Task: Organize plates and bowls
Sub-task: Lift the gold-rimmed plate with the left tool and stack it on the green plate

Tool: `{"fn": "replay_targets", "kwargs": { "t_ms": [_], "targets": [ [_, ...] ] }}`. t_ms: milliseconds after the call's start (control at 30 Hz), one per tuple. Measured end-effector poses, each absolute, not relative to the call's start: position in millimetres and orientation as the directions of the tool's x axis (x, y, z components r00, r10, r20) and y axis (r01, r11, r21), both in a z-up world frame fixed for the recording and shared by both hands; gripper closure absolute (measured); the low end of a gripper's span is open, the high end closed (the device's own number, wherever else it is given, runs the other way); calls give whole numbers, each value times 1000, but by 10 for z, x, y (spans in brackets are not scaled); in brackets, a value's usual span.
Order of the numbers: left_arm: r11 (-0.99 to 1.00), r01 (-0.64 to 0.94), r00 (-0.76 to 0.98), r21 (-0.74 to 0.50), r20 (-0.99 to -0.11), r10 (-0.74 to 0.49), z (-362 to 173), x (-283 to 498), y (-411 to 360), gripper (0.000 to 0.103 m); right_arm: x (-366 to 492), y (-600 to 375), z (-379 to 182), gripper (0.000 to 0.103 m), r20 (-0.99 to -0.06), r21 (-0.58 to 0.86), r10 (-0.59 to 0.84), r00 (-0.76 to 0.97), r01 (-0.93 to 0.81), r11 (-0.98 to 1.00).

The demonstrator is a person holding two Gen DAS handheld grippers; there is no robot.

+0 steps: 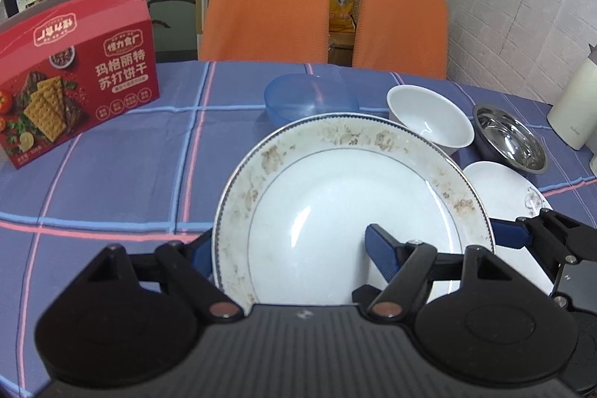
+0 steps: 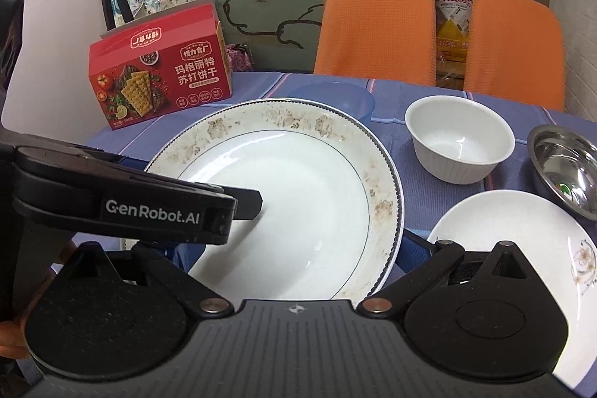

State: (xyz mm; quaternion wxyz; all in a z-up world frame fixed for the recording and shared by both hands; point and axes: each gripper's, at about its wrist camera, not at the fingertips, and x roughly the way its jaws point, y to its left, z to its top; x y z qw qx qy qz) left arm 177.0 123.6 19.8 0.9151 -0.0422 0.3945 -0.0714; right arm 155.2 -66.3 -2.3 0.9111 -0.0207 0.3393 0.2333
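A large white plate (image 1: 335, 211) with a faded floral rim is tilted up off the checked cloth, also seen as the plate (image 2: 298, 193) in the right wrist view. My left gripper (image 1: 287, 245) is shut on it, one finger behind its left rim, the other finger (image 2: 250, 202) on its inner face. My right gripper (image 2: 294, 248) stands open, with a blue finger (image 1: 507, 235) under the plate's right edge. Behind sit a blue plastic bowl (image 1: 309, 96), a white bowl (image 1: 429, 118), a steel bowl (image 1: 511, 140) and a small white plate (image 1: 500, 185).
A red cracker box (image 1: 74, 73) stands at the table's far left. Two orange chairs (image 1: 265, 6) are pushed against the far edge. A cream jug (image 1: 574, 103) stands at the right by the brick wall.
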Motion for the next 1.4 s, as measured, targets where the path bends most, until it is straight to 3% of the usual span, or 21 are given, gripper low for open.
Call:
{"fn": "replay_targets", "kwargs": {
  "t_ms": [433, 633, 1033, 1133, 1400],
  "targets": [
    [987, 72, 669, -140, -728, -152, -9, 693, 1168, 29, 609, -702, -190, 12, -654, 130, 405, 639, -432, 892],
    [986, 62, 654, -153, -740, -156, -127, 556, 1228, 29, 477, -669, -276, 12, -658, 149, 416, 627, -433, 889],
    [973, 67, 638, -221, -741, -212, -241, 523, 1304, 27, 366, -623, -335, 12, -649, 54, 378, 660, -456, 888],
    [980, 72, 681, -187, -709, -185, -160, 473, 1292, 15, 382, -654, -366, 15, -642, 21, 350, 682, -440, 898],
    [992, 81, 776, -92, -619, -120, 202, 375, 1214, 8, 415, -916, -210, 14, -582, 86, 370, 724, -398, 913]
  ]
}}
